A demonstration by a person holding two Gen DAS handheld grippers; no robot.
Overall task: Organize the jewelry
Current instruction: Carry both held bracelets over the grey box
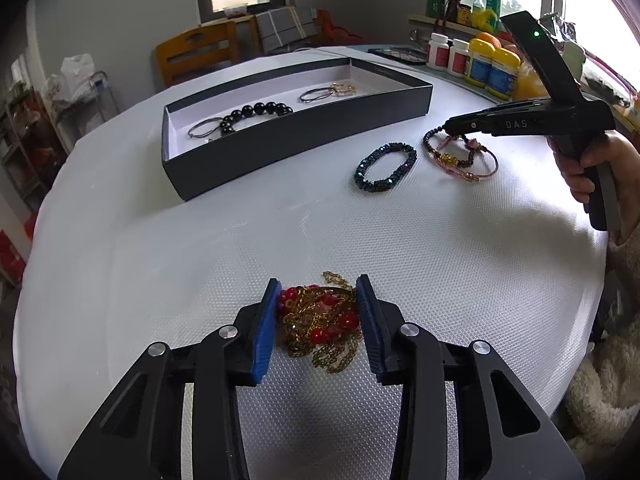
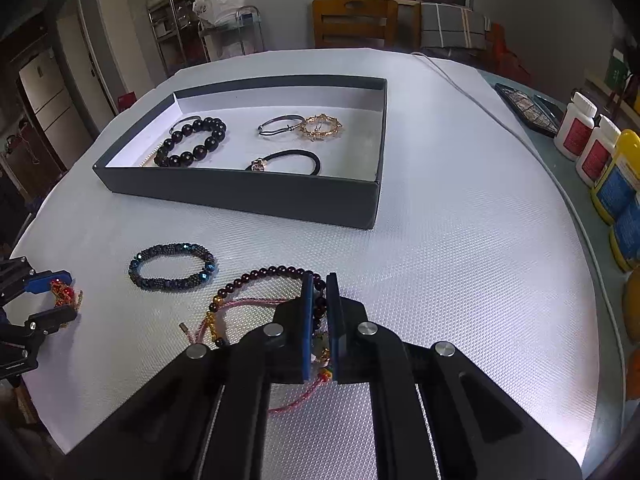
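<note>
- My right gripper (image 2: pixel 320 312), lower centre of the right wrist view: pads closed to a thin slit, pinching the dark garnet bead bracelet (image 2: pixel 276 274) together with the pink cord bracelet (image 2: pixel 256 304) tangled through it. I judge both strands will lift as one.
- My left gripper (image 1: pixel 318 320), lower centre of the left wrist view: blue pads partly closed, bracketing the red bead and gold chain bundle (image 1: pixel 320 320). The pads look to touch its sides; whether they are actually squeezing I cannot tell.
- Reason for the hold: loose chain spills, so I take the heap across its middle rather than by one link.
- Between the two grippers lies the dark blue faceted bracelet (image 2: pixel 172 266), left of centre in the right wrist view, flat on the white textured table cover (image 2: pixel 440 280), untouched.
- Further up the frame, the shallow dark box (image 2: pixel 240 196) stands open, the likely destination. Already inside: black bead bracelet (image 2: pixel 192 142), thin metal bangle (image 2: pixel 280 124), gold ornate ring piece (image 2: pixel 322 128), black hair tie with charm (image 2: pixel 288 160).
- Right edge of the frame: pill bottles (image 2: pixel 580 136), not part of the job.
</note>
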